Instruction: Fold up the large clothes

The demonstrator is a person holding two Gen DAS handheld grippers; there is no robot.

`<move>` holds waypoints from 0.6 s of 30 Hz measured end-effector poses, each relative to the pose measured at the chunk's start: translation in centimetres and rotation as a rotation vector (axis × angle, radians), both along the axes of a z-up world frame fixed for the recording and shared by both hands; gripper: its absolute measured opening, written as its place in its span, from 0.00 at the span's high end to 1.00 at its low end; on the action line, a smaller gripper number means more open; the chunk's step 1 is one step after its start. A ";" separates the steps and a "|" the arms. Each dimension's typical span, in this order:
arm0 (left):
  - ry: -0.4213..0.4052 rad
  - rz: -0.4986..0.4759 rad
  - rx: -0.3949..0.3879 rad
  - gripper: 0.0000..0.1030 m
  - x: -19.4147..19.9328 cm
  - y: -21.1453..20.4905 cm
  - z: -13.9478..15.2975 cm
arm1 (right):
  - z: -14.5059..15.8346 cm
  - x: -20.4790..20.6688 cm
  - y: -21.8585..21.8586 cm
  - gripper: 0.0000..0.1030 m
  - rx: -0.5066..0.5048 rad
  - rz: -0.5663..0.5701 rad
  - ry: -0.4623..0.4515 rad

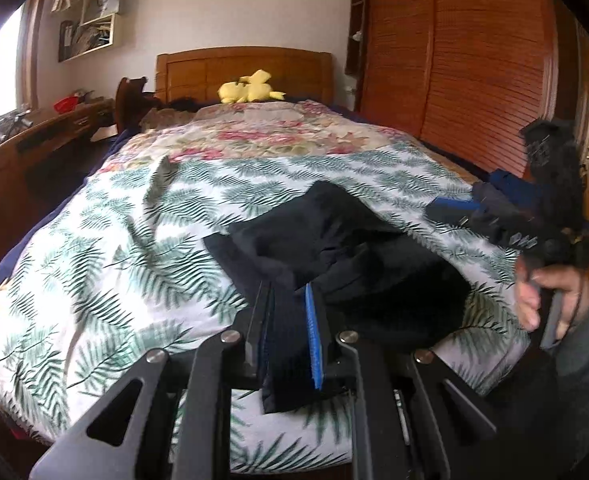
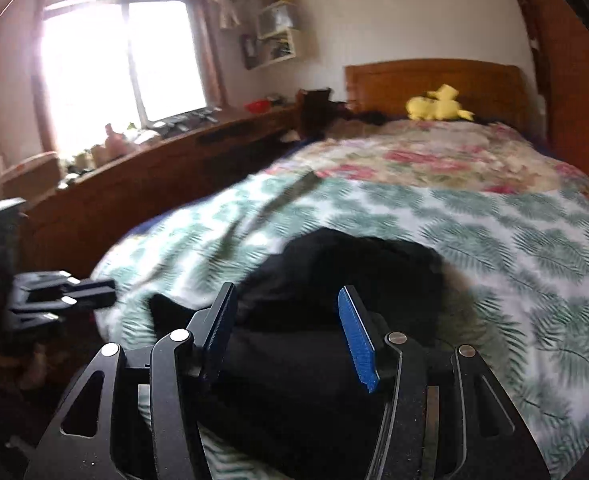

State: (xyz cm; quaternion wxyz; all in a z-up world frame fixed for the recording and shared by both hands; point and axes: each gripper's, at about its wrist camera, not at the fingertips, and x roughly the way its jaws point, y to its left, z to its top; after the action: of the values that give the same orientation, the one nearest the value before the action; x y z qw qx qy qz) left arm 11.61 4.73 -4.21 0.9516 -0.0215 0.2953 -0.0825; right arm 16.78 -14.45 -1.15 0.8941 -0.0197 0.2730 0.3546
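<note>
Dark garment (image 1: 334, 240), partly folded, is bunched at the bed's (image 1: 94, 240) 6 o'clock edge. Left gripper (image 1: 290, 320) is clamped on an edge; right gripper (image 2: 286, 332) is spread, unloaded. Flattening remains.

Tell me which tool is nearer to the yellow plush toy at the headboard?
Neither clearly. The left tool, shut on the dark garment, and the open right tool above it are both at the bed's foot, far from the toy.

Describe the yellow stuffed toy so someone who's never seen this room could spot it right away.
Start at the wooden headboard at the far end of the bed. The yellow stuffed toy lies against it, beyond the flowered quilt. It is the only bright yellow thing on the bed.
</note>
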 end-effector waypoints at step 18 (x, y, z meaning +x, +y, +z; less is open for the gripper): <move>0.121 -0.075 0.005 0.81 2.7 -3.9 -2.4 | -7.5 0.8 0.0 0.53 -0.149 0.013 0.162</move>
State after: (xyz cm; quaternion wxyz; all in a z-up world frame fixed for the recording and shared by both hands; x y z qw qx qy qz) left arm 14.30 0.85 -6.60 0.9283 -0.0132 0.3530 -0.1158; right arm 17.54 -14.49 -8.68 0.8628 -0.0593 0.3698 0.3395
